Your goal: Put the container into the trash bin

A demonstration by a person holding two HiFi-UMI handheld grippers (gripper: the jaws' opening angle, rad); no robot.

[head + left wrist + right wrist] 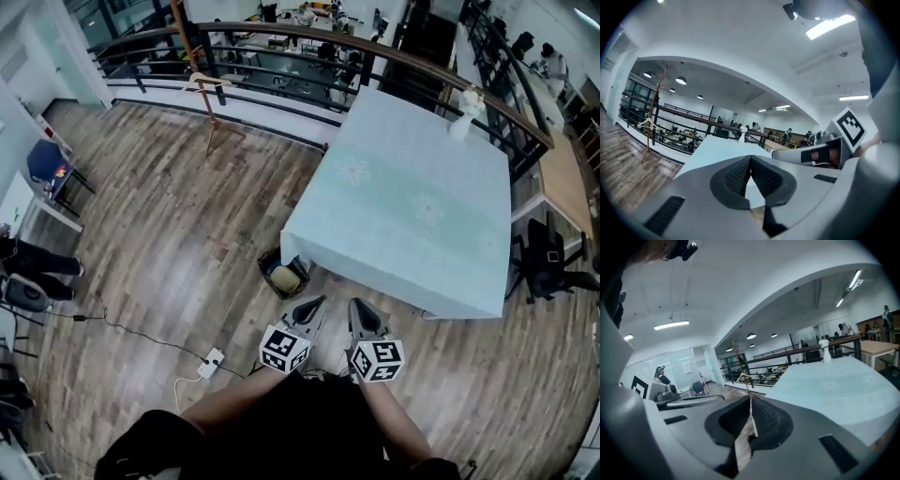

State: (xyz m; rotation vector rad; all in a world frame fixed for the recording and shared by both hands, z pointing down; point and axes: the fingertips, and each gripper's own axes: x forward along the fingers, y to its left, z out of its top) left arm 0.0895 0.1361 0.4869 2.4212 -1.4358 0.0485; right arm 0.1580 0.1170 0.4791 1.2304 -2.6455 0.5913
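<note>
Ahead, container (286,278) in bin (266,262), near left tongs (316,303)

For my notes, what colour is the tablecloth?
The tablecloth is pale blue with faint flower prints; best in the head view.

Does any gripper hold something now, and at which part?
Nothing is held. The left gripper and the right gripper are both shut, with nothing between them.
</note>
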